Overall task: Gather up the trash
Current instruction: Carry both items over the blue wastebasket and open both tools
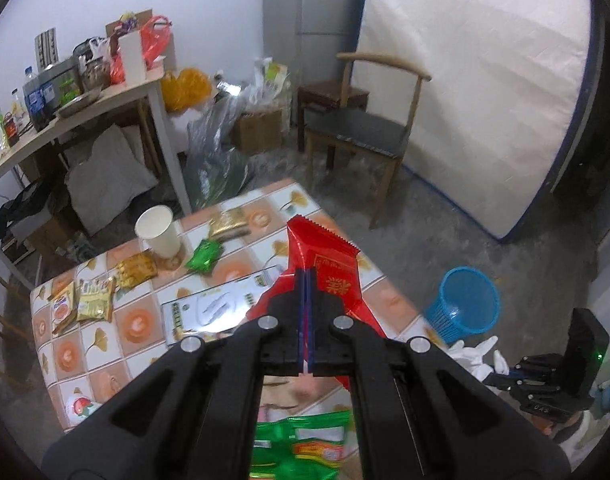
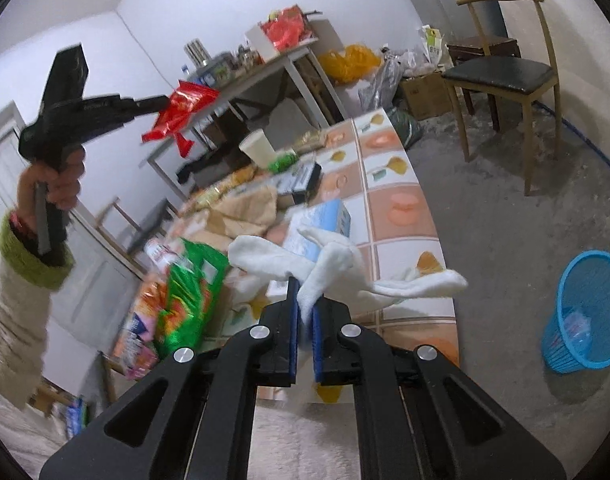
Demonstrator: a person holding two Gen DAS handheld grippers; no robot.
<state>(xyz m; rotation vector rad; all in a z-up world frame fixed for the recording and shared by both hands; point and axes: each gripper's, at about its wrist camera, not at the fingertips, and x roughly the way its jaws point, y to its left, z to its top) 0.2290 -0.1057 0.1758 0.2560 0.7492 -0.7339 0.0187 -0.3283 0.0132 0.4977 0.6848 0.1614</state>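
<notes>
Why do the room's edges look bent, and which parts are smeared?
Both views use fisheye lenses, so straight lines bow and the corners go black. Left wrist view: the table is softly blurred, while the red wrapper is sharper. Right wrist view: the green bag smears with motion; the blue basket is clearer.

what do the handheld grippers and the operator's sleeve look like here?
Both the left gripper and the right gripper are matte black: angular linkage arms with silver pivot rivets, and fingers lined with blue pads. Seen from the side, the left one has a pistol-style handle and a boxy black top. The sleeve is fuzzy cream knit with a green cuff.
</notes>
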